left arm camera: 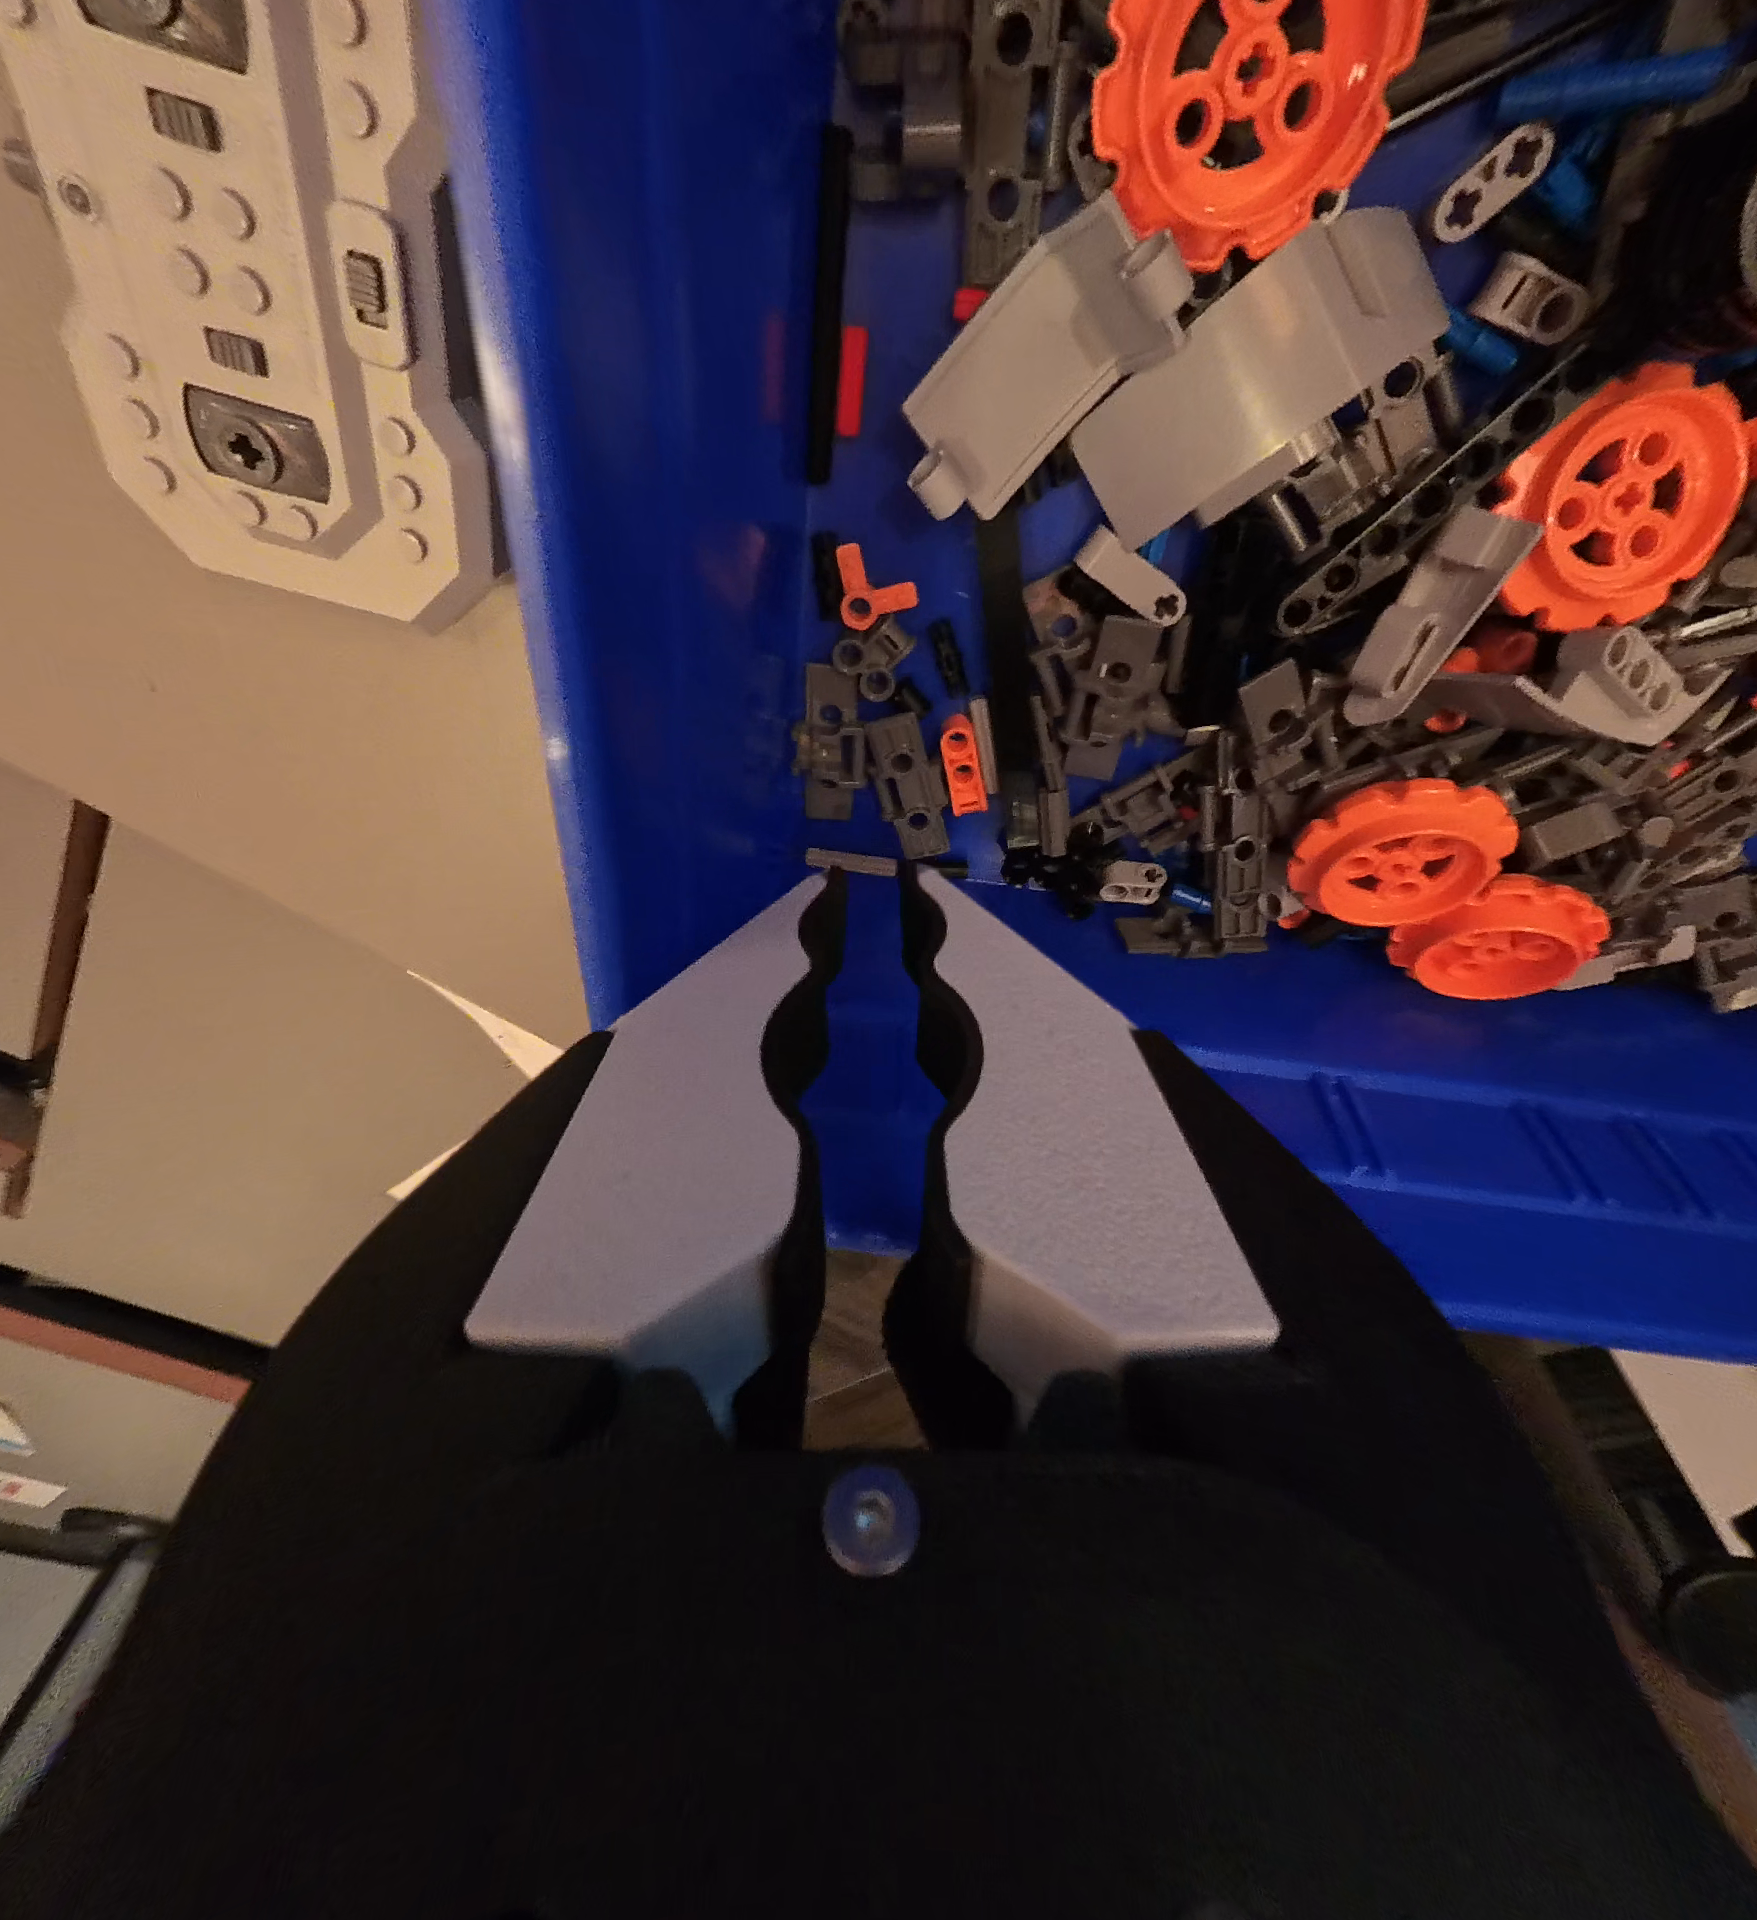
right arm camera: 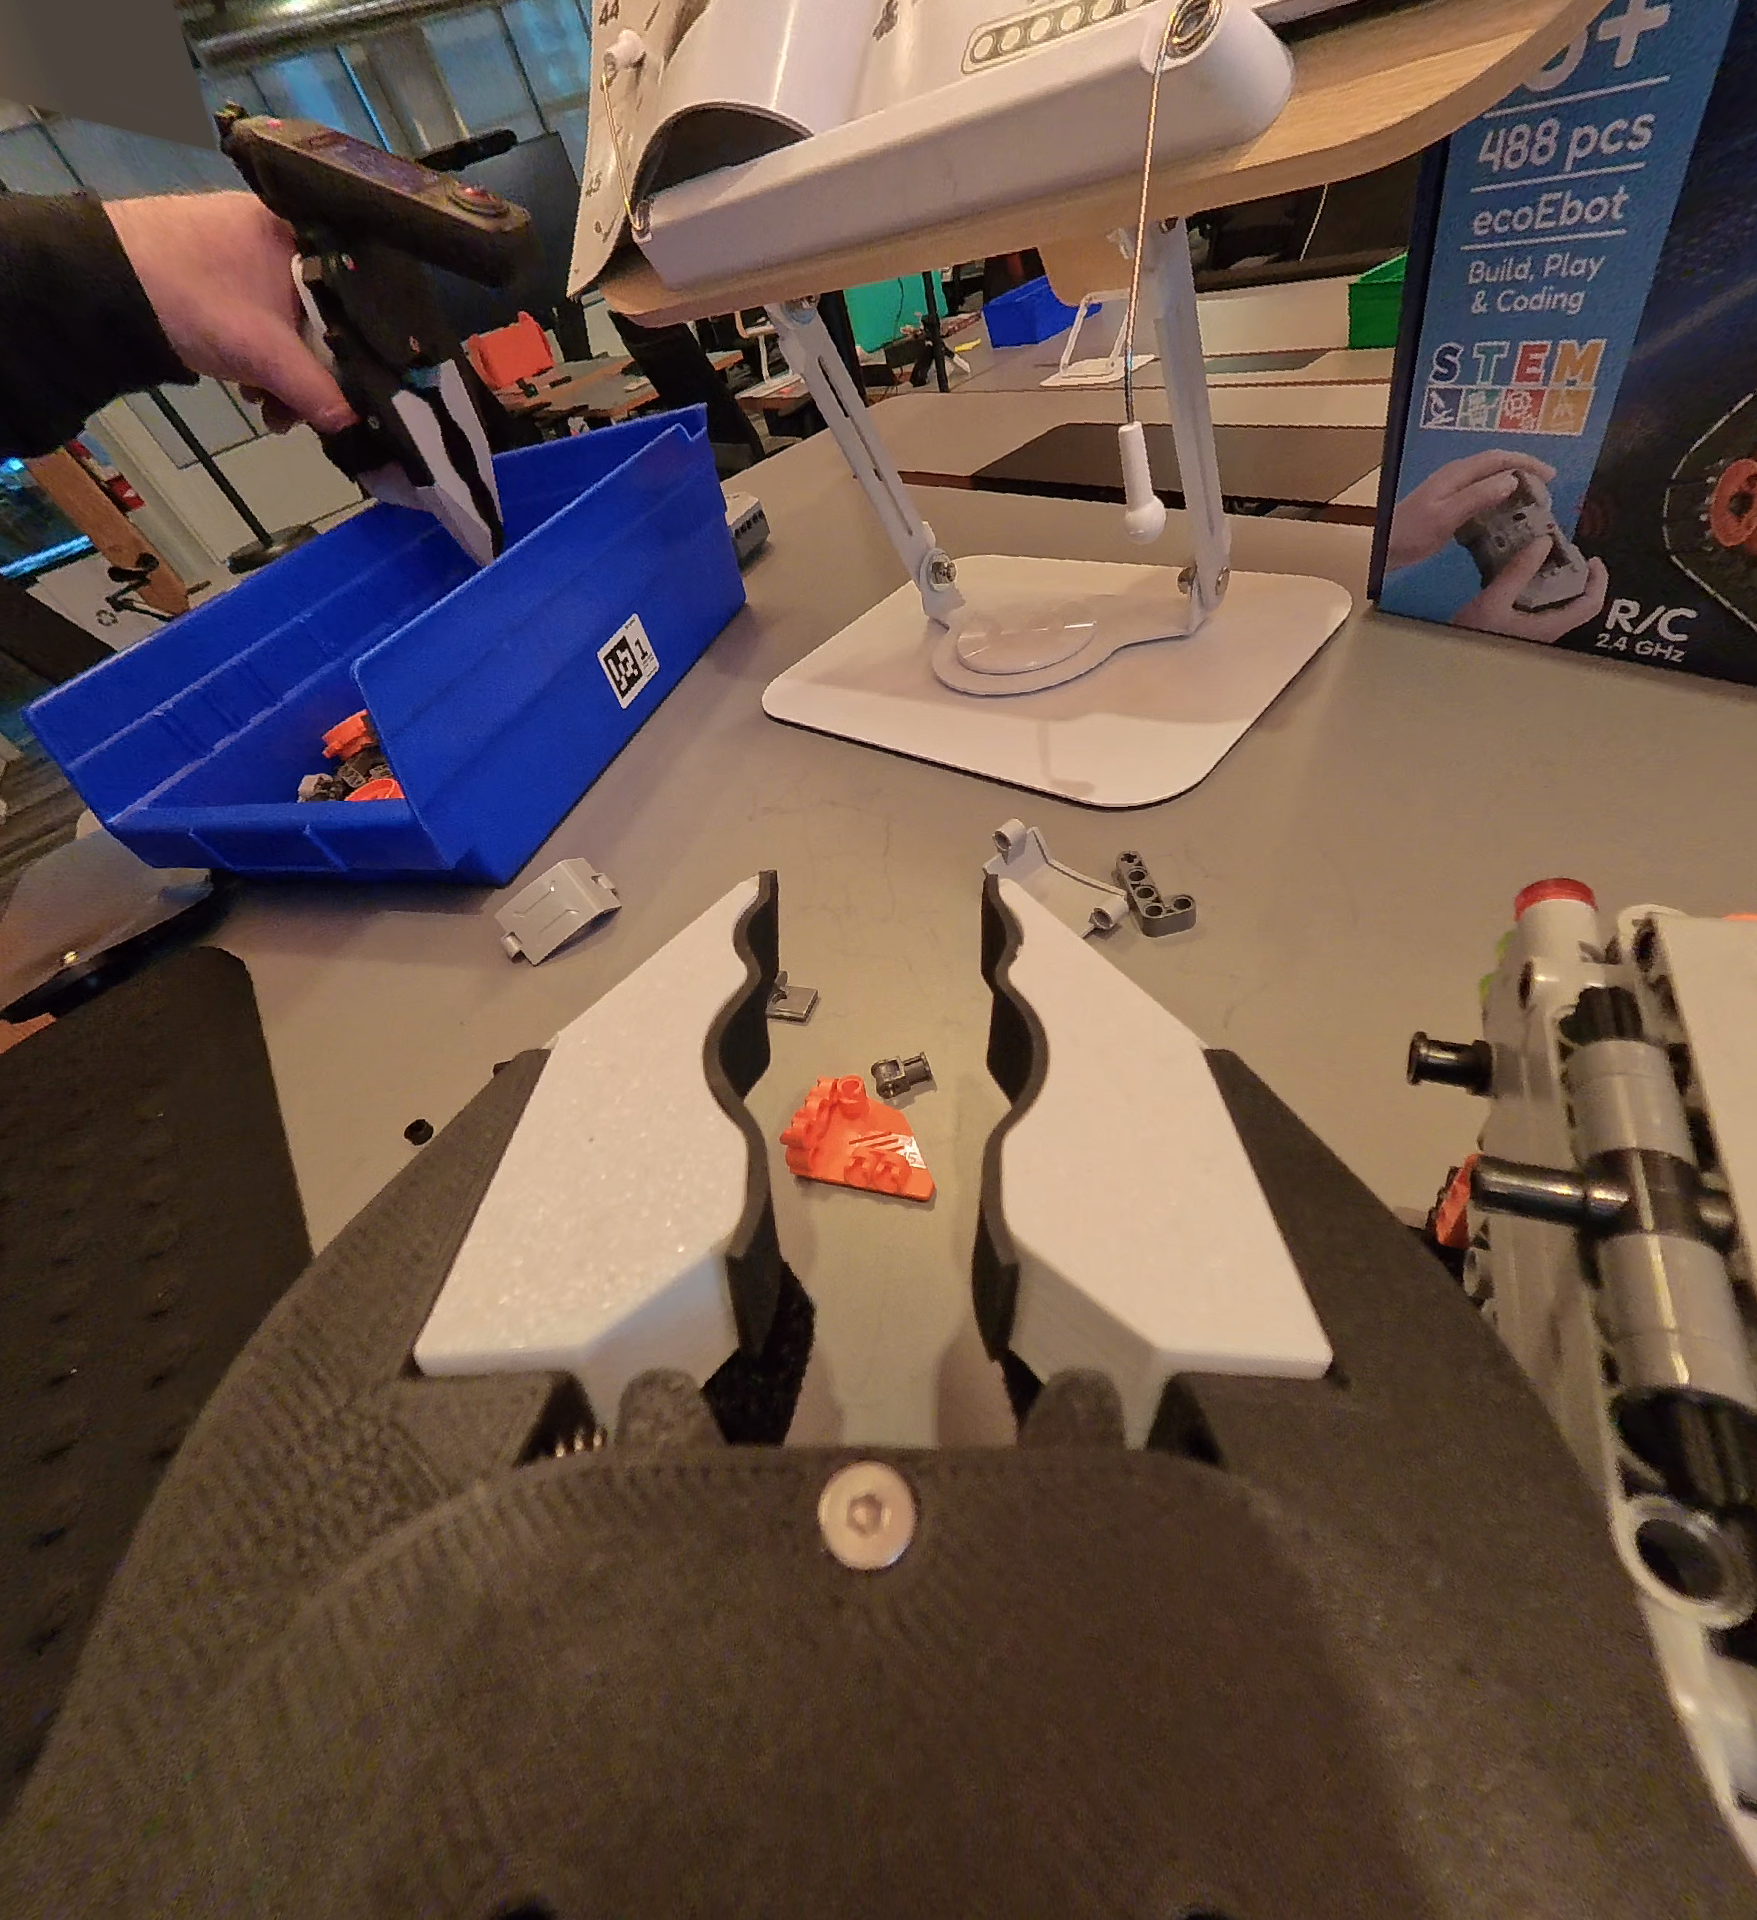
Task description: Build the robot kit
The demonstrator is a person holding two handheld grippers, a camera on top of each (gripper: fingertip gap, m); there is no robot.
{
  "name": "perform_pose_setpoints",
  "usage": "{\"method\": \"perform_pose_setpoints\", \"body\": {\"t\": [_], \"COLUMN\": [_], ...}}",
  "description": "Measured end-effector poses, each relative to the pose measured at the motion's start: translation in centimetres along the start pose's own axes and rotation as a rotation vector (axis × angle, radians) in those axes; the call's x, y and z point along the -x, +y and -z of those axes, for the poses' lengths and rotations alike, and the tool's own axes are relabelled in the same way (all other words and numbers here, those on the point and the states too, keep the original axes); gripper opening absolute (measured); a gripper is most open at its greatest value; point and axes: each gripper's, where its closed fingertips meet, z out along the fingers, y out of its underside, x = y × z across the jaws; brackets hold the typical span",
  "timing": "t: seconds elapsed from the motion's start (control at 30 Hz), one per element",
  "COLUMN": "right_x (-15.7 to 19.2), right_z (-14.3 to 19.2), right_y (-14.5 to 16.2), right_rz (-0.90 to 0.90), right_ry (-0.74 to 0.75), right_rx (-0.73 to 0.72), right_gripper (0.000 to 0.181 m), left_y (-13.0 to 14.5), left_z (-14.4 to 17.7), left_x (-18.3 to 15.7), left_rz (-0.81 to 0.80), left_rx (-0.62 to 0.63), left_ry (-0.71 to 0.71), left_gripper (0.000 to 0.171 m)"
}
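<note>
Here the left gripper (left arm camera: 866, 878) (narrowly parted) nears a thin grey rod (left arm camera: 850, 861); right gripper (right arm camera: 879, 894) gapes over a ridged orange wedge (right arm camera: 858, 1146)

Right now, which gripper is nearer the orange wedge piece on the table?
Right. The right gripper hangs open with the orange wedge piece between its jaws; the left gripper is off inside the blue bin.

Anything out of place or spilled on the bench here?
Mildly. A few building parts lie loose on the table outside the blue bin: an orange wedge piece between the right tool's open fingers, a small dark connector, a grey panel and a dark angled beam. No damage visible.
</note>
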Motion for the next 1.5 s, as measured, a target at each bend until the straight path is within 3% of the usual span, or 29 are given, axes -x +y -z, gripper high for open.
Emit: {"method": "perform_pose_setpoints", "body": {"t": [0.17,0.53,0.67,0.83,1.23,1.4,1.5], "right_x": [0.0,0.0,0.0,0.0,0.1,0.1,0.1], "right_z": [0.0,0.1,0.2,0.2,0.1,0.1,0.1], "right_y": [0.0,-0.2,-0.2,-0.2,-0.1,-0.1,-0.1], "right_rz": [0.0,0.001,0.0,-0.002,-0.001,-0.001,-0.001], "right_ry": [-0.002,-0.002,-0.001,-0.003,-0.006,-0.006,-0.006], "right_rx": [-0.002,-0.01,-0.014,-0.014,-0.007,-0.007,-0.005], "right_gripper": [0.036,0.036,0.036,0.036,0.037,0.037,0.037], "left_y": [0.7,1.6,1.2,0.6,-0.9,-0.5,0.1], "left_z": [-1.4,-4.4,-4.9,-4.7,-3.2,-2.0,-1.2], "left_x": [-0.3,-1.6,-1.6,-2.0,-6.9,-5.1,-3.8], "left_rz": [-0.075,-0.136,-0.122,-0.109,-0.152,-0.083,-0.057], "left_rx": [0.104,0.281,0.262,0.2,0.049,-0.005,-0.028], "left_ry": [-0.041,0.013,0.017,0.042,0.253,0.225,0.201], "left_gripper": [0.004,0.025,0.012,0.011,0.013,0.026,0.024]}}
